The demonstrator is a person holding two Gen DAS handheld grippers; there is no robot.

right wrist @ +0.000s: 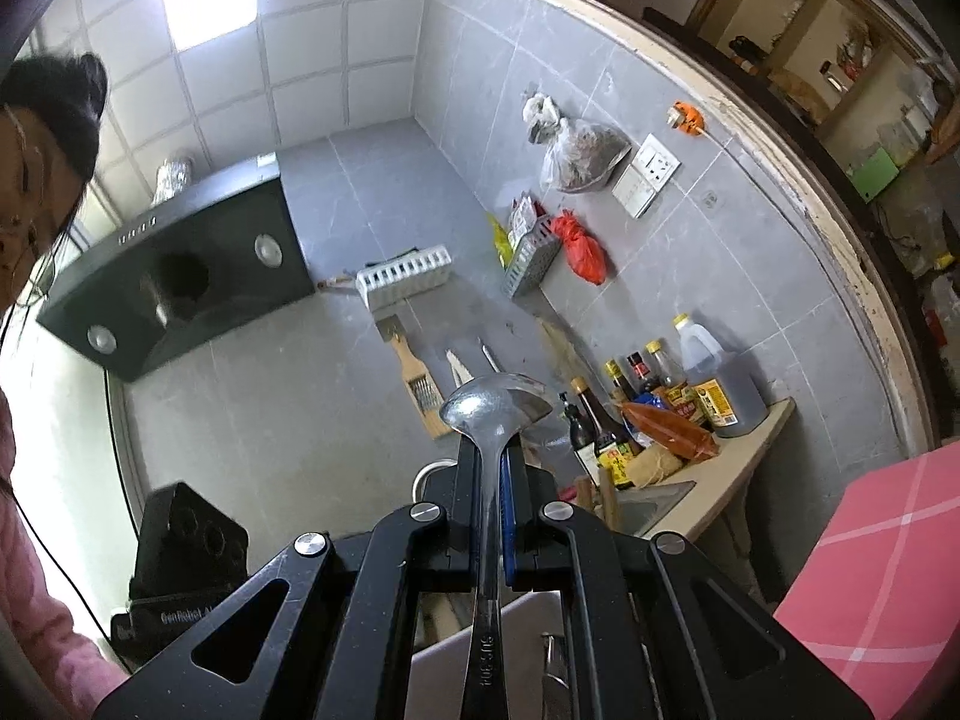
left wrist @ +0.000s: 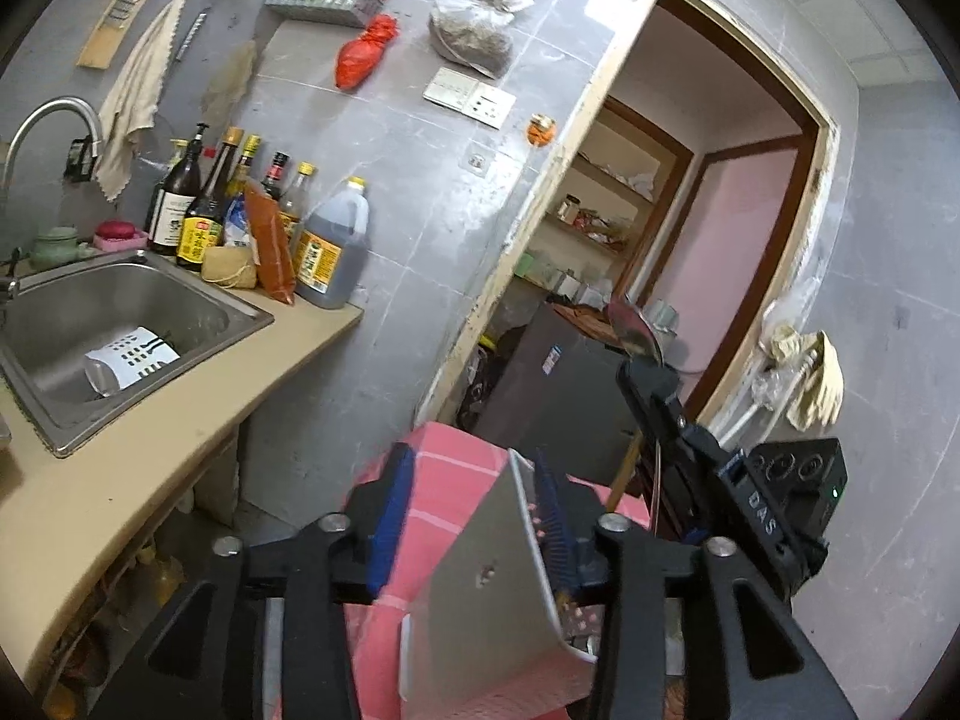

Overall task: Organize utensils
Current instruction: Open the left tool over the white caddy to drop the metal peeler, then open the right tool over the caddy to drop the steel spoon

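Note:
My right gripper point(right wrist: 495, 462) is shut on the handle of a steel spoon point(right wrist: 489, 411), its bowl sticking up past the fingertips. The left wrist view shows that same spoon point(left wrist: 633, 324) and right gripper point(left wrist: 651, 381) at the right, in front of the doorway. My left gripper point(left wrist: 474, 480) is open around a tilted white container point(left wrist: 492, 576). The container leans against the right blue pad point(left wrist: 555, 528), and a gap shows beside the left pad point(left wrist: 393, 510). Small things lie inside the container, too hidden to name.
A steel sink point(left wrist: 234, 312) at the left holds a white perforated holder point(left wrist: 135, 360). Sauce bottles point(left wrist: 204, 210) and a large jug point(left wrist: 333, 252) crowd the counter corner. Pink checked cloth point(left wrist: 444, 462) lies under my left gripper. A person point(right wrist: 42, 138) is at the left edge.

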